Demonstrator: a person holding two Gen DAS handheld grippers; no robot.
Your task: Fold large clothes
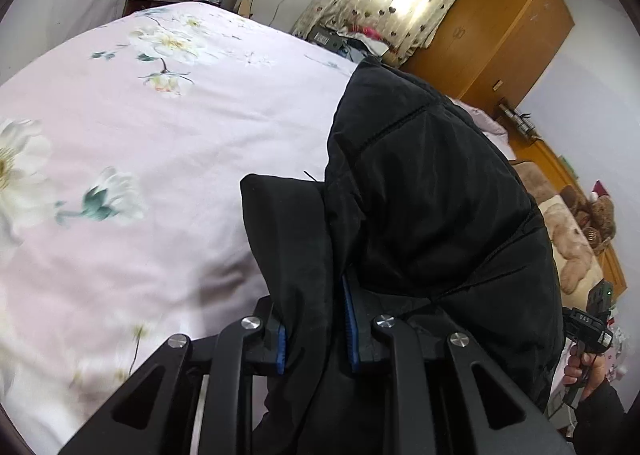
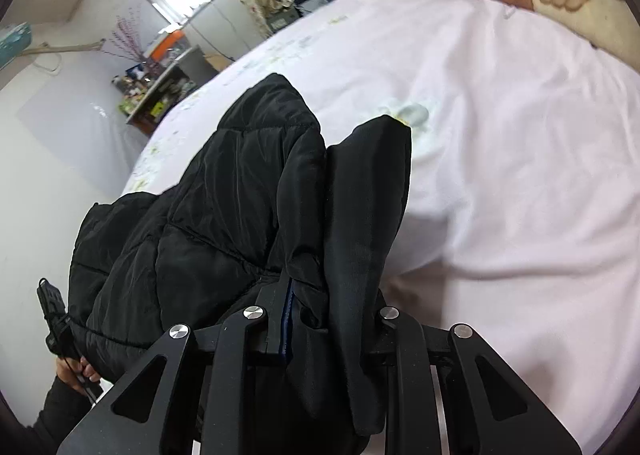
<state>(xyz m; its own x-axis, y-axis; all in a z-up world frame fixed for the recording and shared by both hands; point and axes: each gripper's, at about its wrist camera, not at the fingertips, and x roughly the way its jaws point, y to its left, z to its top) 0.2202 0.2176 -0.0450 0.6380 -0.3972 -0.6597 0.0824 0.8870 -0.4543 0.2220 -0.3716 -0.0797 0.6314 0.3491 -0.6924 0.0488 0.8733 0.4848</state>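
Bedroom, pink floral bed (image 1: 168, 159) filling frame left. Black padded jacket (image 1: 432, 191) hangs above it, centre-right. Left gripper (image 1: 316, 331) jaws closed on a cuff-like edge; right gripper (image 2: 332, 319) jaws likewise clamped on jacket fabric. Risk: slick, bulky padding slipping free, bunching the fold.

My right gripper (image 2: 320, 331) clamps a fold of the black quilted jacket (image 2: 224, 191), held above the pale pink floral bedsheet (image 2: 500, 135). At lower left, my left hand (image 2: 74, 371) grips its own handle beside the jacket's hanging bulk.
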